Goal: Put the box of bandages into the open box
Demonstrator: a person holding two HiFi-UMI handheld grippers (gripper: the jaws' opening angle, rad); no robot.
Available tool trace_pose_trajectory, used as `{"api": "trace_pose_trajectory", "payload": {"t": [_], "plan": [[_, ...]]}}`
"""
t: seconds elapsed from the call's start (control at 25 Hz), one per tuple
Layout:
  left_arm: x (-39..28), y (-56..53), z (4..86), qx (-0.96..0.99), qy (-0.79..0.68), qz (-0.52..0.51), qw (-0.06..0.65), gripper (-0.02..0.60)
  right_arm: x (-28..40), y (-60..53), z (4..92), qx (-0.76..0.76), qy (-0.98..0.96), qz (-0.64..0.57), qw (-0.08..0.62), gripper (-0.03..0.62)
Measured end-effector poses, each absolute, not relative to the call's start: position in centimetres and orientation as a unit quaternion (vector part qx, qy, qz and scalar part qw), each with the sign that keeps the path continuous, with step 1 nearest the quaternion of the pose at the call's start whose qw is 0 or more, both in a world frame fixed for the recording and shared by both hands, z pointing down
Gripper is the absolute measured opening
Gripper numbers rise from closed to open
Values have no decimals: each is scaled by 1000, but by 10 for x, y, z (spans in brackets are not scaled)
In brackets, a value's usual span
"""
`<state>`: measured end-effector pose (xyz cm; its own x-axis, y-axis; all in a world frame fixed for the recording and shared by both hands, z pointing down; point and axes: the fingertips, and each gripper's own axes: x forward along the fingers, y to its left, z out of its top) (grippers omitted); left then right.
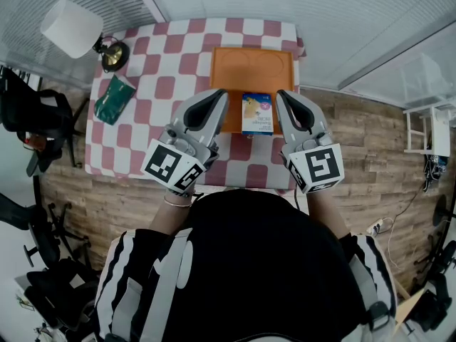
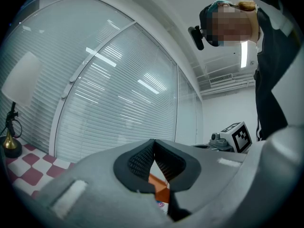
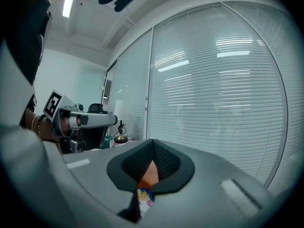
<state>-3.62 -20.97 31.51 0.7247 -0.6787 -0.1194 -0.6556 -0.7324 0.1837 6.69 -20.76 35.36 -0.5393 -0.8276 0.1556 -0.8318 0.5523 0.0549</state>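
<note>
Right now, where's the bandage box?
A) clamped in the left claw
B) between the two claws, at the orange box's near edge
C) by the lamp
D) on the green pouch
B: in the head view the bandage box sits between the left claw and right claw, at the near edge of the orange box.

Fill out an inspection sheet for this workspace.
Surface: checkered tablecloth.
Job's things: box of bandages at the near edge of the open orange box.
Clutter: green pouch, lamp.
Grippers: left hand-held gripper and right hand-held gripper both shut, empty, flanking the bandages.
Cables: power strip and cord on the floor, right.
Surroundings: wood floor, blinds, black chairs left.
</note>
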Motion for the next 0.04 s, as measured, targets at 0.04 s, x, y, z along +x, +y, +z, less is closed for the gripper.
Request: {"api": "trace_pose_trajectory", "payload": {"t": [0.04], "plan": [[-36, -210, 315, 926, -360, -90, 65, 0, 67, -208, 353, 473, -877, 11, 82, -5]]}}
